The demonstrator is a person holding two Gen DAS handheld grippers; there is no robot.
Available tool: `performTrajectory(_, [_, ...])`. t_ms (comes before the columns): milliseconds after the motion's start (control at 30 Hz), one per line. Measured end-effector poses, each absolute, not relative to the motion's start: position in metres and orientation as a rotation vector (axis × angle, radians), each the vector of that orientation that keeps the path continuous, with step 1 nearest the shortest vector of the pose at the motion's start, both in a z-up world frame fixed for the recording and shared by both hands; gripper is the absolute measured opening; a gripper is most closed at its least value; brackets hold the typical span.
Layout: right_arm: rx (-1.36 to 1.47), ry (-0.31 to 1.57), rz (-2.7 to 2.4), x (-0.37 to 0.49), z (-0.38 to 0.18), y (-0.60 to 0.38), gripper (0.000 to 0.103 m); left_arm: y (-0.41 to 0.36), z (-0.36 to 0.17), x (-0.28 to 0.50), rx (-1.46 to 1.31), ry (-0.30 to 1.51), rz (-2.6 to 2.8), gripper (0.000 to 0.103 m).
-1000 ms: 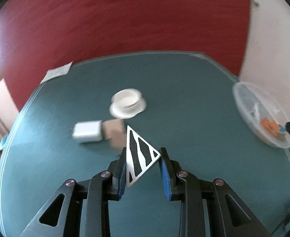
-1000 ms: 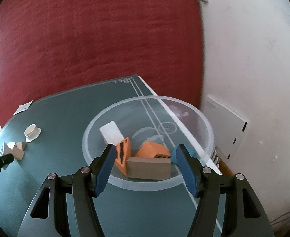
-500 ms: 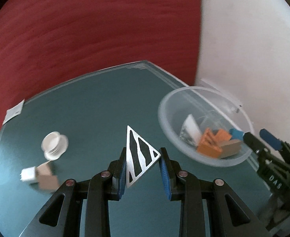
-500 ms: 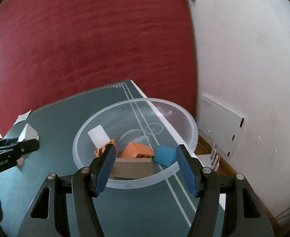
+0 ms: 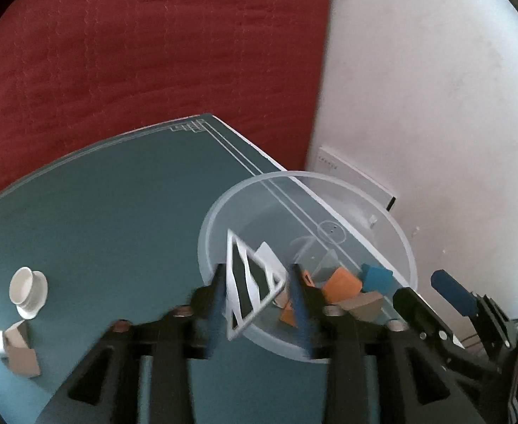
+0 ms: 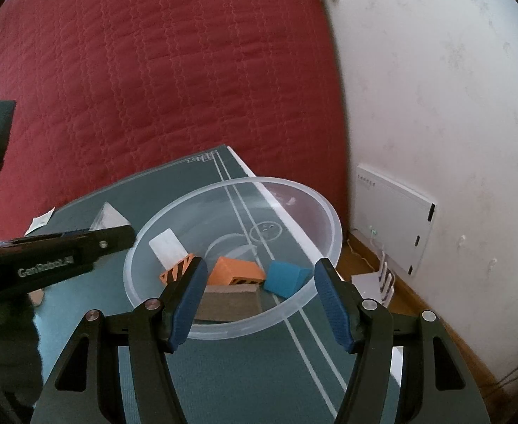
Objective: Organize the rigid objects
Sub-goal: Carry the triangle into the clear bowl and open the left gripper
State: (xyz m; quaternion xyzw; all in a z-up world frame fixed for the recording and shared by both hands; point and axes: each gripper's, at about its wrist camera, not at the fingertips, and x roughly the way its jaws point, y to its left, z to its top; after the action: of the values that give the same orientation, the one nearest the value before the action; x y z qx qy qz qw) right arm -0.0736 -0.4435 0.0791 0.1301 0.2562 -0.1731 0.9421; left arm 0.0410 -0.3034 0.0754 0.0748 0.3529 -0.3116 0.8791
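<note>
Your left wrist view alone shows the white cup point(image 5: 28, 291) and small blocks point(image 5: 15, 348) far left of the clear bowl point(image 5: 405, 247) on the tabletop point(image 5: 117, 212). Your left hand-held gripper point(image 5: 257, 295) has just been opening; the striped triangle point(image 5: 250, 282) sits between its parted jaws over the bowl's near-left rim.

Your right wrist view alone shows the bowl's contents plainly: white block point(image 6: 168, 247), orange blocks point(image 6: 237, 270), blue wedge point(image 6: 287, 277). Your right hand-held gripper point(image 6: 259, 298) hangs half-spread and empty at the near rim.
</note>
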Motion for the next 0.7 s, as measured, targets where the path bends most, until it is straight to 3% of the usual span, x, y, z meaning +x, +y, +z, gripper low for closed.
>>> performTrajectory(33, [0.265, 0.523, -0.353, -0.073, 0.079, -0.444, 0.064, -0.301, 0.075, 0.041, 0.146, 0.731, -0.644, 0.082])
performTrajectory(67, [0.266, 0.521, -0.356, -0.073, 0.079, -0.444, 0.064, -0.298, 0.075, 0.041, 0.131, 0.716, -0.632, 0.085])
performTrajectory(700, [0.241, 0.504, -0.364, -0.074, 0.08, -0.44, 0.065, -0.27, 0.039, 0.043, 0.145, 0.775, -0.509, 0.088])
